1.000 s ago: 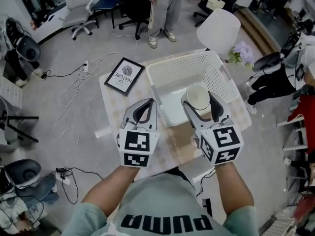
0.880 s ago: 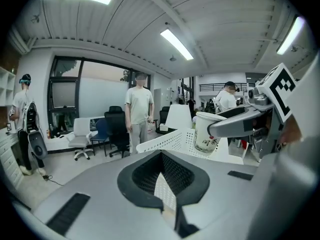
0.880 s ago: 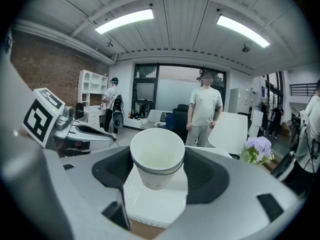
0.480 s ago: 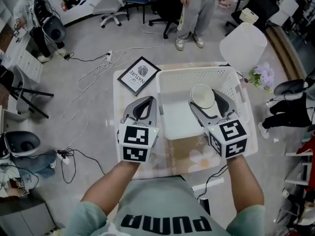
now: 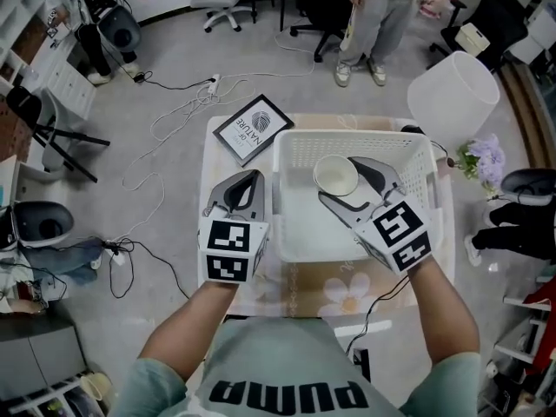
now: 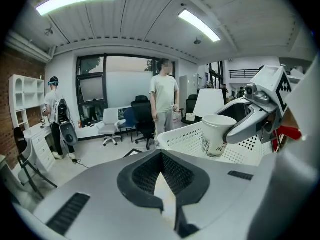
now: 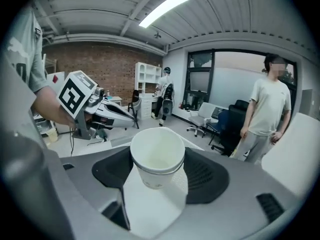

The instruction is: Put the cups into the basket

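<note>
Grey-green short-sleeved T-shirt [image 5: 287, 367], black block lettering across the chest. Grey shells with black-lined hollows on left gripper [image 5: 250, 175] and right gripper [image 5: 344, 179]; white black-marked cube [image 5: 231, 248] on each.

Right tool [image 5: 343, 181] holds a white cup [image 5: 334, 173] over the basket [image 5: 304, 150]; left tool [image 5: 244, 181] beside it.

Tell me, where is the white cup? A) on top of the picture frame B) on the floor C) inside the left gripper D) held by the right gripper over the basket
D: the right gripper has its jaws shut on the cup, holding it above the white basket.
</note>
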{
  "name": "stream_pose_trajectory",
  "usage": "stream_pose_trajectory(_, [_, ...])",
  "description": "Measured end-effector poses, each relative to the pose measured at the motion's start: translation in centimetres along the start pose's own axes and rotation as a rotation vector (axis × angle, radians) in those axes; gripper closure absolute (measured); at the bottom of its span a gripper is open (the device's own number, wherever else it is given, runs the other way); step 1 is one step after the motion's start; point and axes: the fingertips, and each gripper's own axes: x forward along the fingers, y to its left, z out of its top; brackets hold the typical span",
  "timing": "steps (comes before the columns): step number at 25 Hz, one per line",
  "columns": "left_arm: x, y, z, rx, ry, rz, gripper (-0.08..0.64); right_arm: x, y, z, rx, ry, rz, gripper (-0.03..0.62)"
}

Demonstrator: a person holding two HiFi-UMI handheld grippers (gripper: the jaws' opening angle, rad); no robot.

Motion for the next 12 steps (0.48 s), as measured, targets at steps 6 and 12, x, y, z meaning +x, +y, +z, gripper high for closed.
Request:
stream_pose_trajectory(6, [1.3,0.7,-1.3,-0.007,0.024,0.038,0.559,2.4,0.8,-1.5,-0.090,0.018,0.173,0.267])
stream_pose_trajectory(12, [2.3,1.4,-2.8,-0.040,0.039,0.057,0.560,4.2,1.0,-3.8,-0.190,0.037,0.267,0.267])
